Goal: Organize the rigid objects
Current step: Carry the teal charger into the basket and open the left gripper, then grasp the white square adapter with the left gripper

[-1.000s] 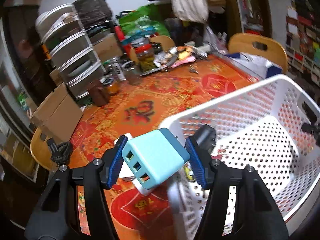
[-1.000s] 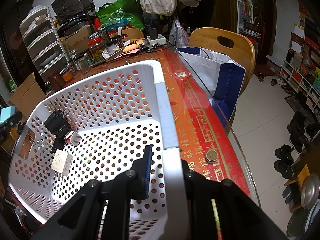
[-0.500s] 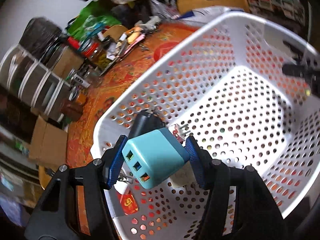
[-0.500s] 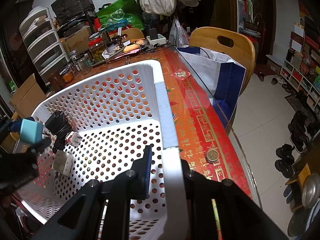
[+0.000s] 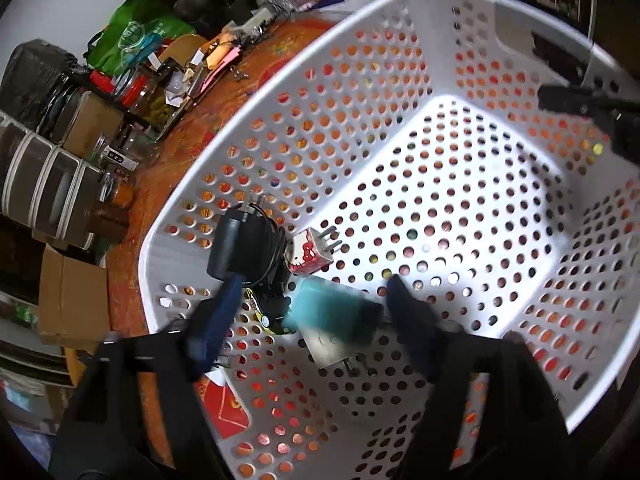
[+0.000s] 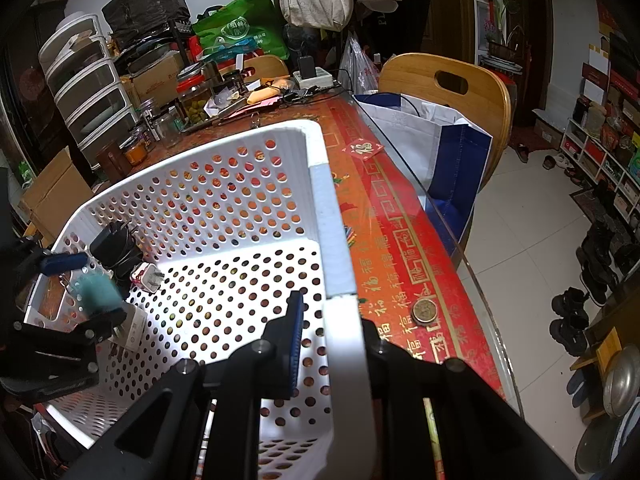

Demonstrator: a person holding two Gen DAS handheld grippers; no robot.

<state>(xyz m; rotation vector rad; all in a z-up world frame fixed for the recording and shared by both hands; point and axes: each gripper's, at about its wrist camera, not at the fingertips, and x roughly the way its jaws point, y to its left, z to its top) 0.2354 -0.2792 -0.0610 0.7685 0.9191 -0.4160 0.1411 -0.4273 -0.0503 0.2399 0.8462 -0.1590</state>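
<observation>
Change: a second ago I held the teal charger outside the basket; now it's inside, blurred | left gripper opening, pads clear of it | right gripper clamped on basket rim

Basket: white perforated plastic basket sits on the red-and-gold patterned tablecloth.
Inside — near corner: black plug adapter, small white cartoon charger just beside it.
Beyond the basket — clutter: glass jars.
</observation>
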